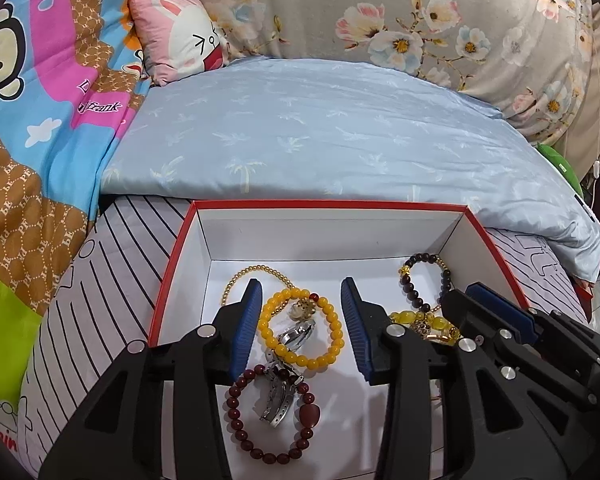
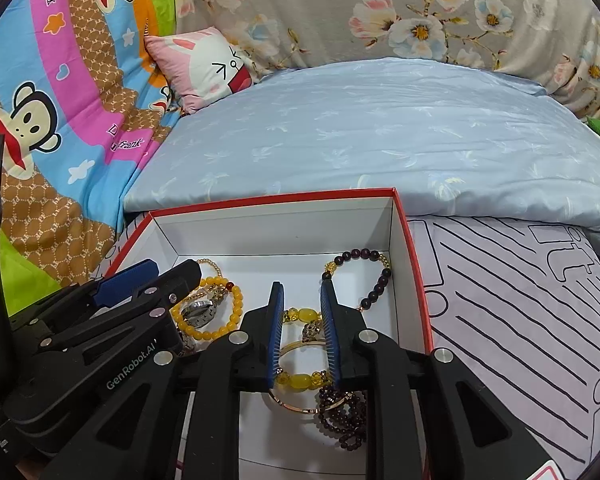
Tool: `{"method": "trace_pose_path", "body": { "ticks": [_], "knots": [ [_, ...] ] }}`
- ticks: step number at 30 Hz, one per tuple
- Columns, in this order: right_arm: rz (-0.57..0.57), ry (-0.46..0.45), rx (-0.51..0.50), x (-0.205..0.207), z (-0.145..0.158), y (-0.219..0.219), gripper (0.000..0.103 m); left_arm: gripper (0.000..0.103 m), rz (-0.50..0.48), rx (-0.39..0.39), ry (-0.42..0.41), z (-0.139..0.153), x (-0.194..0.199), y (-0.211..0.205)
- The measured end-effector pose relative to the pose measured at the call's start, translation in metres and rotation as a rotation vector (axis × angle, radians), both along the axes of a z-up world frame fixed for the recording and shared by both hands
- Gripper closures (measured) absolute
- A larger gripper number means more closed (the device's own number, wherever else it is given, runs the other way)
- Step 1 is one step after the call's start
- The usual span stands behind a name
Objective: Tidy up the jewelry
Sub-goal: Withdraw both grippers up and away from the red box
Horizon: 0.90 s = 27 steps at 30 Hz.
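The left hand-held gripper [image 1: 304, 320] stood partly apart at the lower centre of its own view, its blue pads clear of the yellow bead bracelet [image 1: 302, 326] that lay between them on the floor of the box [image 1: 324, 203] — nothing was gripped. The right hand-held gripper [image 2: 302, 332] sat low in the middle of its view with its jaws narrow, straddling a thin gold bangle with yellow stones [image 2: 300, 380]; whether the pads actually pressed on it could not be told. Below the yellow bracelet in the left view lay a dark red bead bracelet [image 1: 270, 416] with a metal watch band [image 1: 278, 400] across it, and toward the upper right of the box a dark bead bracelet [image 1: 424, 280]. The box rested on a striped sheet [image 2: 520, 300] on the bed, a pale blue quilt [image 1: 320, 128] behind it. The bead strands looked light, limp and smooth, so they would likely sag and roll off a pinch — a grip across the beads on one side of the loop should hold best. The bangle seemed stiff and slippery, best taken across its thin rim.
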State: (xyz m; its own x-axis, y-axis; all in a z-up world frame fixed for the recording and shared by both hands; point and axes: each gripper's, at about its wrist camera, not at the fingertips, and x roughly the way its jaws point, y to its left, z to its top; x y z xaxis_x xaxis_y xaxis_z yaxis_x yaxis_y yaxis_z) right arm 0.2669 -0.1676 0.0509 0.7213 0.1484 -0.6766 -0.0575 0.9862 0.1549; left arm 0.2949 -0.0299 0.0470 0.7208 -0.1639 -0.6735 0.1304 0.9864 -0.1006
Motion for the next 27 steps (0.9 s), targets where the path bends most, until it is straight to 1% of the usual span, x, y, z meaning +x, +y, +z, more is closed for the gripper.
{"method": "trace_pose_path", "body": {
  "ticks": [1,3,4,7,9,12,14,16,18,20,23,27],
  "knots": [
    [0.001,0.0,0.002,0.0,0.0,0.0,0.083,0.064,-0.002,-0.001,0.001,0.0,0.0,0.0],
    [0.0,0.0,0.005,0.0,0.0,0.0,0.078,0.064,-0.004,0.0,0.0,-0.001,0.0,-0.001],
    [-0.004,-0.003,0.004,-0.001,0.0,-0.001,0.077,0.064,-0.002,0.003,-0.003,-0.001,0.0,-0.001],
    [-0.007,-0.006,0.008,-0.002,0.001,-0.002,0.077,0.064,-0.002,0.005,-0.003,-0.001,-0.001,-0.002],
    [-0.01,-0.007,0.006,-0.003,0.003,-0.001,0.076,0.064,0.005,0.02,-0.007,0.0,-0.001,-0.003],
    [-0.015,-0.012,0.002,-0.007,0.007,0.0,0.076,0.064,0.014,0.045,-0.024,0.004,-0.009,-0.005],
    [-0.023,-0.013,0.002,-0.011,0.01,0.0,0.076,0.064,0.01,0.046,-0.023,0.006,-0.014,-0.005],
    [-0.028,-0.011,-0.004,-0.017,0.012,0.0,0.073,0.064,0.007,0.052,-0.019,0.007,-0.021,-0.004],
    [-0.04,-0.012,-0.011,-0.023,0.015,-0.001,0.067,0.064,0.007,0.059,-0.01,0.008,-0.026,-0.004],
    [-0.048,-0.012,-0.008,-0.03,0.018,-0.003,0.063,0.062,0.009,0.044,0.008,0.01,-0.033,-0.002],
    [-0.058,-0.017,-0.004,-0.044,0.025,-0.004,0.061,0.058,0.017,0.02,0.021,0.013,-0.044,0.003],
    [-0.07,-0.019,-0.024,-0.06,0.034,-0.001,0.057,0.057,0.021,0.032,0.017,0.021,-0.062,0.004]
  ]
}}
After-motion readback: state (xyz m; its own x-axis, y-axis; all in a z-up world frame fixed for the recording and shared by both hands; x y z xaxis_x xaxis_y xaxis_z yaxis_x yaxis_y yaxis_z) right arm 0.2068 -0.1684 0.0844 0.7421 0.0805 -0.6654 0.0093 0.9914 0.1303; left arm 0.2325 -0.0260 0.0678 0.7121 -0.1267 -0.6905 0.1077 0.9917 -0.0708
